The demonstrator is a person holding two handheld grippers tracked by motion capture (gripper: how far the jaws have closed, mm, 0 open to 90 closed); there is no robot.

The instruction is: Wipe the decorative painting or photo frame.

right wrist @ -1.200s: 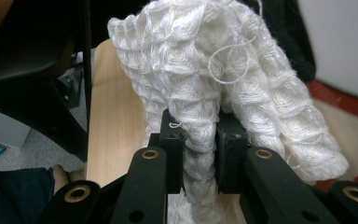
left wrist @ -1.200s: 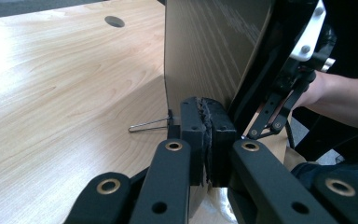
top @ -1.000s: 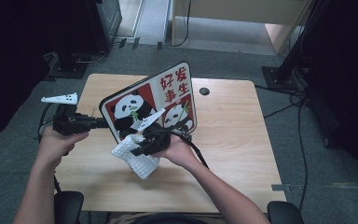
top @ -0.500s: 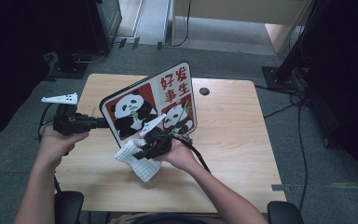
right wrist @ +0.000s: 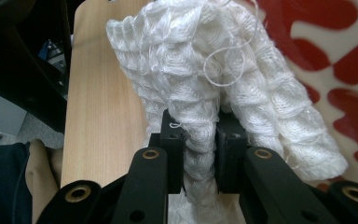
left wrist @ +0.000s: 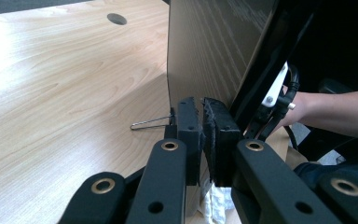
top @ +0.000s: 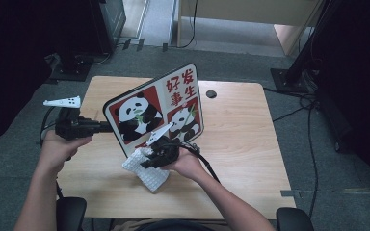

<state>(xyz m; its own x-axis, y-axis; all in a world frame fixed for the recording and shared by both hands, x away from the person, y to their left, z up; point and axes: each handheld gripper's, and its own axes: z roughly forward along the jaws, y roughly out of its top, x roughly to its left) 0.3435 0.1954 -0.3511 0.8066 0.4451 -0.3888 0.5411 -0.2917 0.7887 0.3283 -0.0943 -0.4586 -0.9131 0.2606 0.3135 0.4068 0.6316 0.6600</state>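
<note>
A person wipes a panda board (top: pixel 156 108) propped upright on a wooden table (top: pixel 241 144). The left gripper (left wrist: pixel 201 126), jaws clamped on the board's edge, steadies it. The right gripper (right wrist: pixel 200 140), jaws pinched on a white cloth (right wrist: pixel 205 65), presses it against the board's lower front. Next likely calls for sweeping the cloth across the picture

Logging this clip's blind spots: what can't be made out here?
- Board: its foot, high view, hidden by the cloth and right gripper.
- Board's picture face, left gripper view: back shown.
- Left gripper: held edge hidden between pads.
- Cloth's lower end, right gripper view: cut off.
</note>
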